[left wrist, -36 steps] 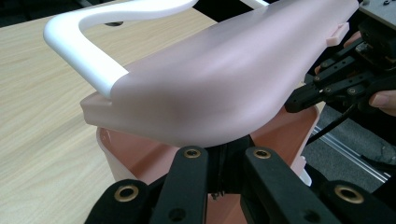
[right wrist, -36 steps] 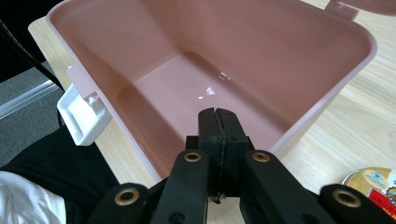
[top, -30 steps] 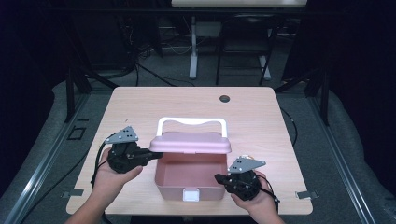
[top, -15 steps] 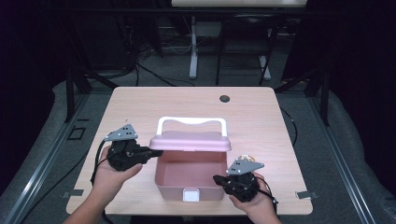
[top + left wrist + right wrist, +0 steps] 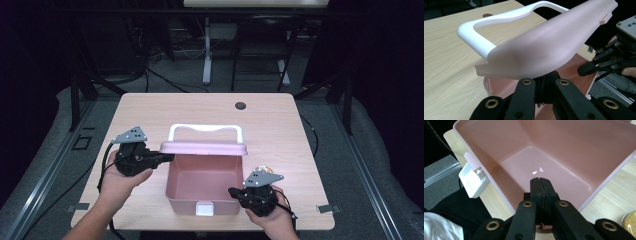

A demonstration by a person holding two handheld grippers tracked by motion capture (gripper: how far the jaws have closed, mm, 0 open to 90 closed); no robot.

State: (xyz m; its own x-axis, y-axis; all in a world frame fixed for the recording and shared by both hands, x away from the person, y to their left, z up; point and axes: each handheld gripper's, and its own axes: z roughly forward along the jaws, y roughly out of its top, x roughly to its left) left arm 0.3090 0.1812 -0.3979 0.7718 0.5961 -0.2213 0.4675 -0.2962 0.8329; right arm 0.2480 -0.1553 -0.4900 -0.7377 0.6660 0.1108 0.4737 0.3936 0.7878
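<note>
My pink box sits at the near middle of the wooden table, a smooth glossy plastic tub with sloping walls and a bare inside. A small white latch hangs on its near wall. Its pink lid stands raised over the far edge, with a white loop handle behind it.

My left gripper lies at about nine o'clock from the box, its clenched jaws pushed up under the lid's left end; in the left gripper view the lid rests right above my jaw tips. My right gripper sits at about four o'clock from the box, clenched on nothing, its tips poking over the right wall into the tub.
</note>
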